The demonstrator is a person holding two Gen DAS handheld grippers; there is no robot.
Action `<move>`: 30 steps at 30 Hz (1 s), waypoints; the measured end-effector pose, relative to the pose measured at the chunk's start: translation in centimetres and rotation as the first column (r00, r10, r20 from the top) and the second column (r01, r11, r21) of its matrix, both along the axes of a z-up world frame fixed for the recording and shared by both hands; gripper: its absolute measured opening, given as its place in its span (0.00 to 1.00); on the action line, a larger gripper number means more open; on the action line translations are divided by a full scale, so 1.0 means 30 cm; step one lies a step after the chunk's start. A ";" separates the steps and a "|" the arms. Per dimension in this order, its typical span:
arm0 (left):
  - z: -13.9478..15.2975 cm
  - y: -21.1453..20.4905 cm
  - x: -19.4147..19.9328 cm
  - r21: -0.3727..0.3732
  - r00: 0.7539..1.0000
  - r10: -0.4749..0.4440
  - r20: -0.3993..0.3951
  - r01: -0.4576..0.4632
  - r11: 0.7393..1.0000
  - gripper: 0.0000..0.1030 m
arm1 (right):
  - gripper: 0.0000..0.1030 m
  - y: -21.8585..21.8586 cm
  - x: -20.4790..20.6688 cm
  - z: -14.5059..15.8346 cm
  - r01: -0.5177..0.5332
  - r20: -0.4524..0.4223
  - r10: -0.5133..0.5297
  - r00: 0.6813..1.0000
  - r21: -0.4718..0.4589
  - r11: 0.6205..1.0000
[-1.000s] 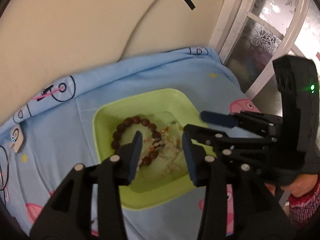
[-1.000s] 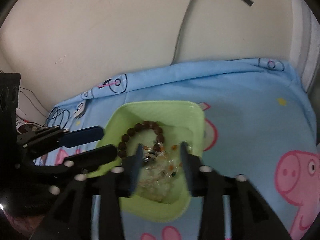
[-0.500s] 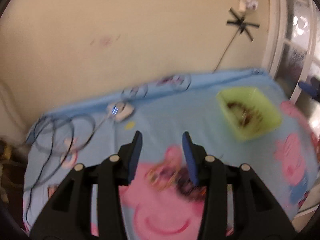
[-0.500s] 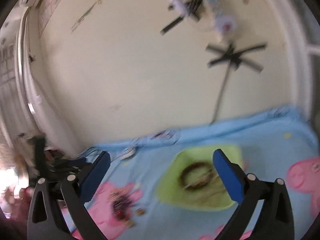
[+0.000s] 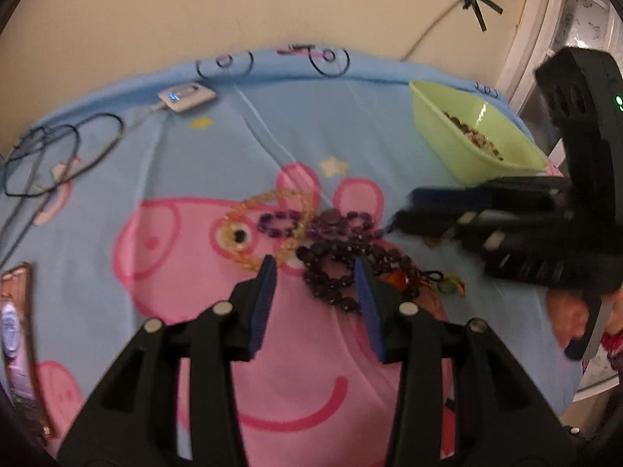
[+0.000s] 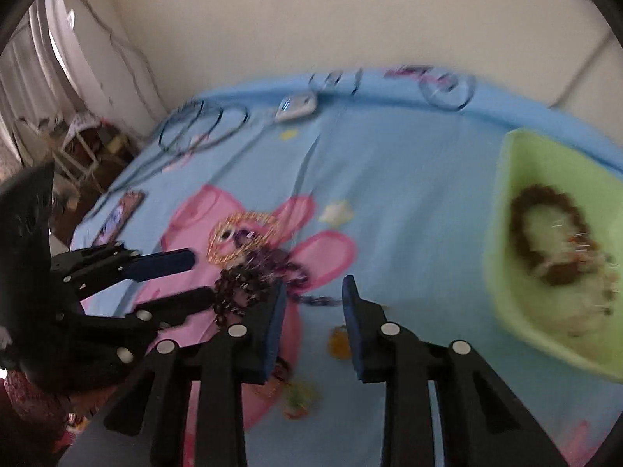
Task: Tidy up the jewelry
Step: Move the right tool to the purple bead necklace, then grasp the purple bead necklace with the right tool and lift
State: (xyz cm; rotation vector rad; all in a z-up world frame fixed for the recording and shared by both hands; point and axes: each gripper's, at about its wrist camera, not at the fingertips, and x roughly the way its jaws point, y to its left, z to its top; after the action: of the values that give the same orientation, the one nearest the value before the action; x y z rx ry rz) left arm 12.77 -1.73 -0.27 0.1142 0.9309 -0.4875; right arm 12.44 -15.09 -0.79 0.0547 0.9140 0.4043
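Observation:
A pile of bead bracelets lies on the pink pig print of the blue cloth: an amber one (image 5: 272, 202), purple ones (image 5: 335, 222) and a dark one (image 5: 331, 272). My left gripper (image 5: 315, 272) hangs open just above the dark beads, which show between its pads. My right gripper (image 6: 313, 299) is closing, a gap still between its pads; only cloth and a thin purple strand (image 6: 315, 300) lie there. It reaches in from the right (image 5: 405, 208) beside the pile. The green bowl (image 5: 467, 148) (image 6: 506, 233) holds a brown bead bracelet (image 6: 545, 233) and other pieces.
A white device with a blue light (image 5: 187, 97) and coiled cables (image 5: 58, 155) lie at the far left. A phone (image 6: 120, 214) rests near the cloth's left edge. Small orange and green trinkets (image 5: 447, 284) (image 6: 338, 342) sit right of the pile. A wall runs behind.
Both grippers left the green bowl and swung left and down to the bracelet pile. The right jaws spread wide on the way, then narrowed. The left jaws kept their gap.

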 end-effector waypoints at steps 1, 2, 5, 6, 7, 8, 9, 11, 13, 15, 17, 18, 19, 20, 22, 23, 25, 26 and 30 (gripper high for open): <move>-0.025 -0.002 -0.002 0.023 1.000 0.004 -0.015 -0.004 1.000 0.38 | 0.04 0.025 -0.008 -0.017 -0.010 -0.007 0.010 1.000 -0.012 1.000; -0.037 0.004 -0.016 0.036 1.000 0.002 -0.001 -0.002 0.999 0.36 | 0.04 0.043 -0.024 -0.023 -0.023 -0.008 0.023 1.000 -0.006 1.000; -0.035 0.037 -0.062 0.075 1.000 -0.007 0.013 0.006 0.997 0.29 | 0.04 0.100 -0.101 -0.021 -0.102 -0.030 0.103 0.994 0.042 0.994; -0.027 0.069 -0.085 0.065 1.000 -0.006 0.004 0.006 0.998 0.29 | 0.05 0.105 -0.120 -0.029 -0.135 -0.042 0.138 0.990 0.058 0.989; -0.023 0.092 -0.098 0.056 1.000 -0.002 -0.006 0.002 0.998 0.29 | 0.05 0.122 -0.138 -0.029 -0.171 -0.057 0.175 0.983 0.068 0.983; -0.020 0.122 -0.106 0.046 1.000 0.011 -0.016 -0.010 0.999 0.29 | 0.05 0.127 -0.147 -0.017 -0.174 -0.047 0.177 0.983 0.062 0.983; -0.009 0.161 -0.117 0.023 0.999 0.036 -0.022 -0.035 0.999 0.29 | 0.05 0.118 -0.149 -0.002 -0.162 -0.019 0.163 0.986 0.051 0.986; 0.018 0.216 -0.123 -0.010 0.997 0.075 -0.013 -0.076 0.997 0.29 | 0.05 0.085 -0.126 0.047 -0.096 0.069 0.096 0.993 -0.008 0.995; 0.059 0.273 -0.130 -0.055 0.992 0.124 0.012 -0.123 0.991 0.29 | 0.08 0.068 -0.082 0.062 -0.062 0.088 0.063 0.994 -0.014 0.998; 0.090 0.313 -0.132 -0.088 0.987 0.160 0.029 -0.157 0.984 0.33 | 0.16 0.074 -0.029 0.044 -0.058 0.056 0.059 0.997 -0.032 0.998; 0.104 0.329 -0.136 -0.097 0.983 0.178 0.036 -0.174 0.980 0.38 | 0.25 0.086 0.007 0.014 -0.066 0.031 0.068 0.997 -0.060 0.996; 0.105 0.330 -0.138 -0.099 0.984 0.177 0.035 -0.173 0.980 0.38 | 0.28 0.100 0.022 -0.008 -0.073 0.015 0.075 0.997 -0.073 0.995; 0.103 0.325 -0.140 -0.099 0.985 0.172 0.030 -0.169 0.981 0.38 | 0.28 0.106 0.029 -0.026 -0.075 0.010 0.076 0.997 -0.088 0.993; 0.102 0.318 -0.143 -0.098 0.985 0.169 0.028 -0.165 0.981 0.38 | 0.28 0.113 0.026 -0.034 -0.072 0.040 0.077 0.996 -0.096 0.993; 0.093 0.300 -0.142 -0.090 0.988 0.154 0.025 -0.151 0.984 0.38 | 0.00 0.114 0.040 -0.033 -0.069 0.046 0.075 0.996 -0.120 0.990; 0.091 0.294 -0.148 -0.086 0.989 0.148 0.024 -0.145 0.986 0.38 | 0.00 0.100 0.043 -0.025 -0.083 0.037 0.087 0.996 -0.105 0.991; 0.091 0.272 -0.146 -0.080 0.991 0.129 0.029 -0.126 0.989 0.38 | 0.00 0.078 0.044 -0.018 -0.091 0.002 0.092 0.996 -0.067 0.994; 0.095 0.266 -0.147 -0.079 0.992 0.123 0.036 -0.120 0.990 0.38 | 0.00 0.070 0.039 -0.010 -0.093 0.003 0.093 0.996 -0.060 0.994; 0.135 0.226 -0.155 -0.075 0.992 0.092 0.081 -0.086 0.993 0.41 | 0.00 -0.004 -0.007 0.115 -0.053 0.055 0.050 0.997 0.044 0.998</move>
State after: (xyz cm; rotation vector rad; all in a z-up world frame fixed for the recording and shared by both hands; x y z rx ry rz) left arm 8.11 5.03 3.79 0.0278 0.8315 -0.4291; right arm 12.21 -15.22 2.66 0.0618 0.8540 0.4723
